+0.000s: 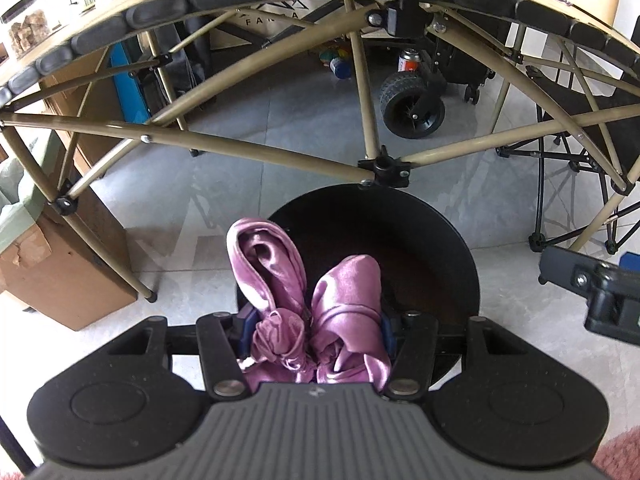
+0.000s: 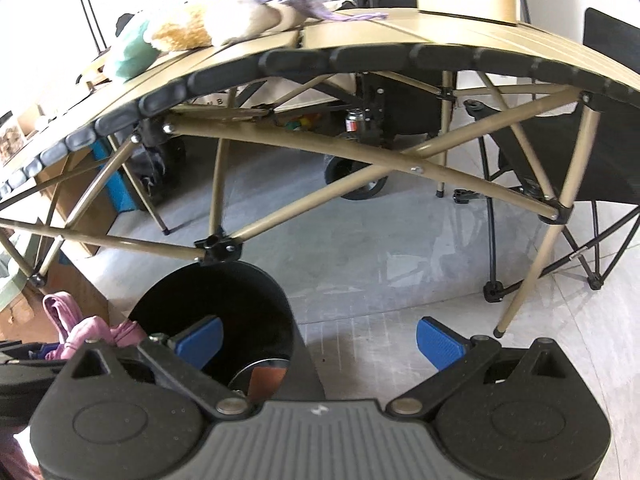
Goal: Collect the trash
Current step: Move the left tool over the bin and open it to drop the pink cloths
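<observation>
Left claw [image 1: 316, 332] is pinching a crumpled pink cloth [image 1: 308, 300] above the black bin [image 1: 452, 248]. Right claw [image 2: 320, 340] is hanging spread, empty, beside the bin's rim.

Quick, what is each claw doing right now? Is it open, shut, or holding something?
Left claw: shut on the purple cloth, above the black bin.
Right claw: open, holding nothing.

Pale grey floor tiles [image 1: 280, 132] gleam in daylight beneath a tan folding tabletop [image 2: 400, 28] on crossed legs; a black camp chair [image 2: 600, 128] stands beside it, cardboard boxes [image 1: 60, 276] nearby.
</observation>
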